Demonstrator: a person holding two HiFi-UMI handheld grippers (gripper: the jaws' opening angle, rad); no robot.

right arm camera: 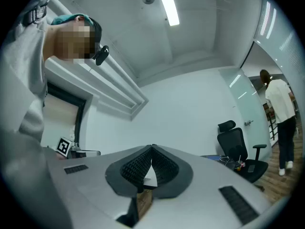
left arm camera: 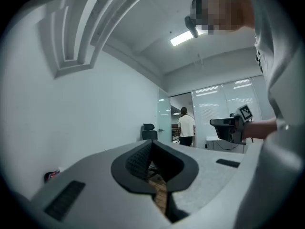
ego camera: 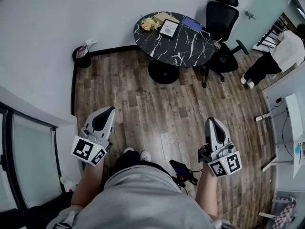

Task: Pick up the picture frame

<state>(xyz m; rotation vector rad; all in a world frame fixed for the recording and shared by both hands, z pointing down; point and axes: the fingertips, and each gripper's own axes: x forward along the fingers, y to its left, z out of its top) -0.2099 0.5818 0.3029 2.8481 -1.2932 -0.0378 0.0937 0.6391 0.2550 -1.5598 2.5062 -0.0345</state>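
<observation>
**Frame waited on the far table; both grippers clenched and empty**

A wood-plank floor [ego camera: 143,104] filled most of the head view, bounded by a plain white wall [ego camera: 43,27] with a dark skirting. A round black marble-topped table [ego camera: 190,51] stood on a pedestal against that wall, with a black office chair [ego camera: 221,18] just beside it. A white desk [ego camera: 291,123] ran along the right edge, near a person in a white top [ego camera: 286,49].

The left gripper [ego camera: 107,112] and right gripper [ego camera: 212,122] were held low over the floor, well apart from the table. Each had its jaws pressed together on nothing (tips met in both gripper views).

The picture frame [ego camera: 169,28] lay on the tabletop's far side, between yellow flowers [ego camera: 149,24] and a blue book [ego camera: 192,24].
</observation>
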